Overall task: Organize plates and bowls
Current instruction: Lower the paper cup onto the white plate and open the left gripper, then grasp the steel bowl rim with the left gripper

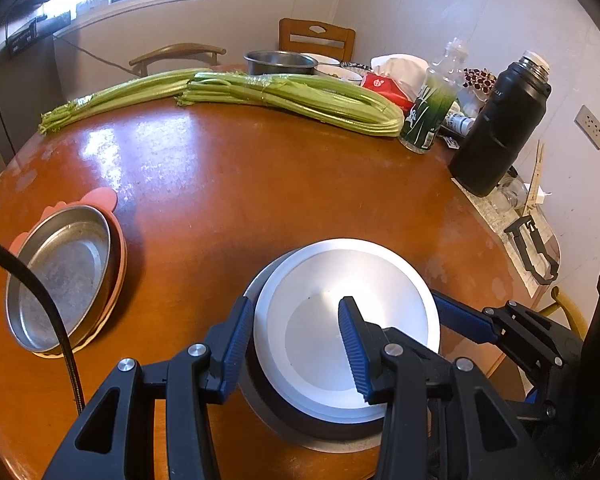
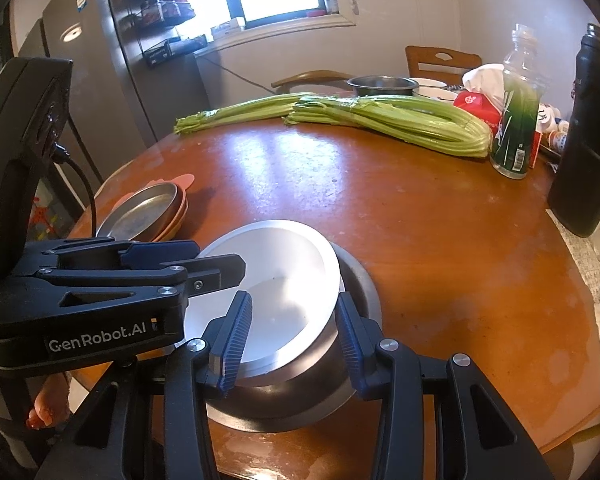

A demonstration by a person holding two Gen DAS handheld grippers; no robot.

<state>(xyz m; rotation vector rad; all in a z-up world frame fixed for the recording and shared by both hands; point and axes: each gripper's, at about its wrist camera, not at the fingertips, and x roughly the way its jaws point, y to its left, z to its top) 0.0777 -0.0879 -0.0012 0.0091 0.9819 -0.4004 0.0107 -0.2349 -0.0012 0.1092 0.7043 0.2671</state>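
Note:
A white bowl [image 1: 348, 320] rests tilted inside a steel bowl [image 1: 272, 408] at the near edge of the round wooden table [image 1: 260, 184]. My left gripper [image 1: 296, 344] is open, its jaws straddling the white bowl's left rim, one finger outside and one inside. My right gripper [image 2: 296, 332] is open, its jaws straddling the right rims of the white bowl [image 2: 276, 280] and the steel bowl [image 2: 340, 360]. A steel plate [image 1: 60, 272] sits on a pink plate [image 1: 118, 264] at the left; it also shows in the right wrist view [image 2: 148, 212].
Two celery bunches [image 1: 292, 96] lie across the far side. A steel pot [image 1: 280, 62], small bowls, tissues, a green-labelled bottle [image 1: 428, 112] and a black thermos [image 1: 500, 128] stand at the back right. Chairs stand behind the table. A fridge [image 2: 92, 80] is at the left.

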